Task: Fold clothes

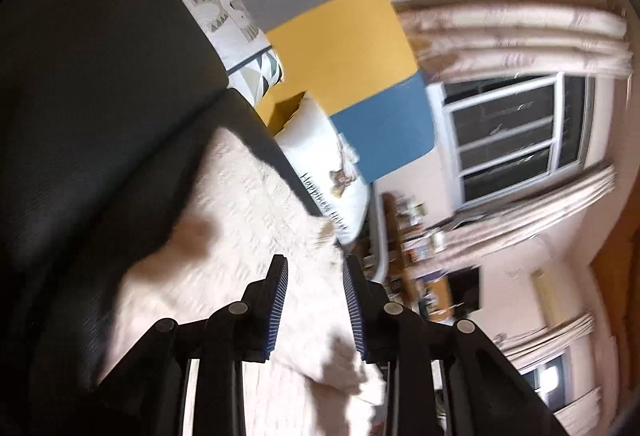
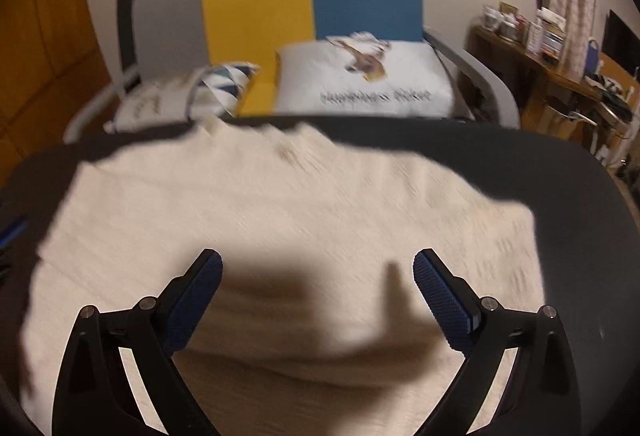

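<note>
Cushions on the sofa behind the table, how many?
2. A geometric-print cushion lies at the left; a white cushion with lettering leans on the blue backrest at the right. More may be hidden.

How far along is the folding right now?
Done: the cream knit garment lies spread on the dark table; no fold is clear through the blur. In hand: nothing; the right gripper is wide open above it, the left gripper open around its edge. Left: the folding.

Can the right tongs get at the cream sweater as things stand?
Probably yes. The right tongs are wide open right over the cream sweater, which lies spread on the dark table with nothing between them; the picture is blurred, so contact is unclear.
</note>
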Tool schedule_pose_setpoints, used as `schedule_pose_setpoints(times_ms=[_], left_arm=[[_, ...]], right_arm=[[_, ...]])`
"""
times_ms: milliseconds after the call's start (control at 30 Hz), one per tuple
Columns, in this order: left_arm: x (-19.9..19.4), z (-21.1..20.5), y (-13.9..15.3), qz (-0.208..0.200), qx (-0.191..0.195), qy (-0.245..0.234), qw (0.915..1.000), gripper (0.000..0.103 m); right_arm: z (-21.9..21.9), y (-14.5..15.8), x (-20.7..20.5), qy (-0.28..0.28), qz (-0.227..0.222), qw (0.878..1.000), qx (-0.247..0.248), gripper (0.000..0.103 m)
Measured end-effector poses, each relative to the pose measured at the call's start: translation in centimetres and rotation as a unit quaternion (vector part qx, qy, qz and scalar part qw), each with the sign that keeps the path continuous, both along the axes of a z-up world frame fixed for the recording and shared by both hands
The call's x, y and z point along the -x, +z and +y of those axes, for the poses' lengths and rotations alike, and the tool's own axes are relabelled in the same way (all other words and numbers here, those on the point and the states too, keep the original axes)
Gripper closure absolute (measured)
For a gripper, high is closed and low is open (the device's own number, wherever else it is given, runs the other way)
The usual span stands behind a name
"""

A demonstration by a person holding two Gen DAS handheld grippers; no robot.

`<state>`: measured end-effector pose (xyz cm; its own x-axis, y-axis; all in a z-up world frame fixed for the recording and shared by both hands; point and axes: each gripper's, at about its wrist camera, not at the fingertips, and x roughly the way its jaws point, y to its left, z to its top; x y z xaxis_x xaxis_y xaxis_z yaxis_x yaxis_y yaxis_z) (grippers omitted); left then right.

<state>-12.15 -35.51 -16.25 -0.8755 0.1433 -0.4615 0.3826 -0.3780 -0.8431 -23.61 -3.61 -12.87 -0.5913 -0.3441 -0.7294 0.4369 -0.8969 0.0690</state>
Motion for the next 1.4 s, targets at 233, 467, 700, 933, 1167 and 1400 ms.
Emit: schedule_pose_setpoints(times_ms=[233, 467, 700, 933, 1167, 1400], left_arm=[[0.4, -0.4, -3.7, -0.070, 0.032, -0.006, 0.9970, 0.101], [4.7, -0.9, 0.8, -0.027, 0.120, -0.045, 0.9914, 0.079], [10.2, -3.6, -0.1, -0.130, 0.198, -0.058, 0.9698, 0.080], [9.1, -3.4, 0.1, -0.125, 0.215, -0.062, 0.9666, 0.080], [8.4, 5.6, 2.2, -0.098, 0.333, -0.175, 0.9214, 0.077], [7.6, 3.9, 0.2, -0.117, 0.252, -0.146, 0.9495, 0.078]], right_arm=[[-2.4, -4.3, 1.3, 0.005, -0.030, 0.999, -0.022, 0.001], [-2.5, -1.7, 0.8, 0.028, -0.010, 1.000, -0.003, 0.000], [-5.5, -1.5, 1.6, 0.071, -0.020, 0.997, -0.005, 0.000], [-6.6, -4.2, 2.8, 0.054, -0.039, 0.997, -0.026, 0.000], [-1.3, -2.6, 2.2, 0.011, -0.040, 0.999, -0.018, 0.000], [2.6, -4.3, 1.5, 0.010, -0.049, 0.998, -0.026, 0.000]])
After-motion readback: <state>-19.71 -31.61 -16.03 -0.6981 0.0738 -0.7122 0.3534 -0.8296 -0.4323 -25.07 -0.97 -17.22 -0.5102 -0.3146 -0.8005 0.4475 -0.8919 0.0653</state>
